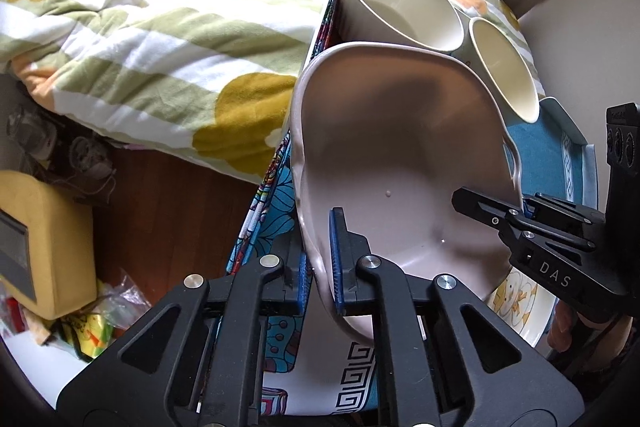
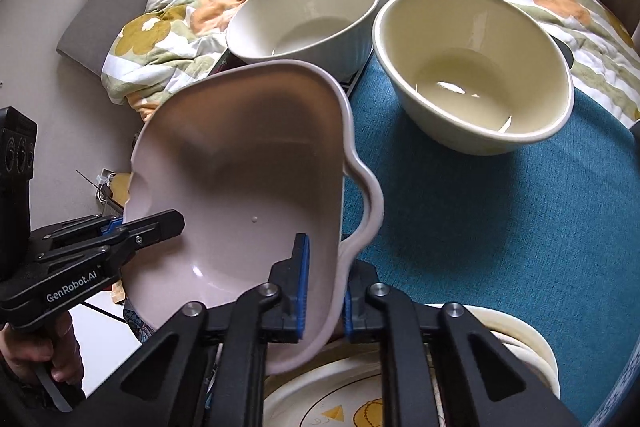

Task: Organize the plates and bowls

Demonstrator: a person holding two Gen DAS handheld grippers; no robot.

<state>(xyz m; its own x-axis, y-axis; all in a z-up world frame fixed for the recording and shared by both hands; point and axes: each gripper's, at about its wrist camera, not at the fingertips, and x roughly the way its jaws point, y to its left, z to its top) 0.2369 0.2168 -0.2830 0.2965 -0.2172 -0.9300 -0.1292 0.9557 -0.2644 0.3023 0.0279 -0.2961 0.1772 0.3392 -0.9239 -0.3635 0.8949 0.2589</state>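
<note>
Pale pink irregular-rimmed glossy dish (image 2: pixel 248 163): tilted above the teal-clothed worktop (image 2: pixel 500 235), opposite rims clenched by left claw (image 1: pixel 320 267) and right claw (image 2: pixel 326 287). Two cream bowls (image 2: pixel 472 67) stand beyond it; bare teal cloth lies between.

Pale pink, cream and teal against a flowered quilt

The pink dish (image 2: pixel 248 163) is a plain pale pink inside; the two bowls, one (image 2: pixel 304 15) off-white and one (image 2: pixel 472 67) cream-yellow, carry no pattern. The cloth (image 2: pixel 500 227) is teal with a white key-pattern border. The quilt (image 1: pixel 160 27) shows olive stripes with mustard and orange flowers on white. The plate (image 1: pixel 520 303) is white with yellow cartoon drawings. Gripper pads (image 1: pixel 336 259) are blue on black.
</note>
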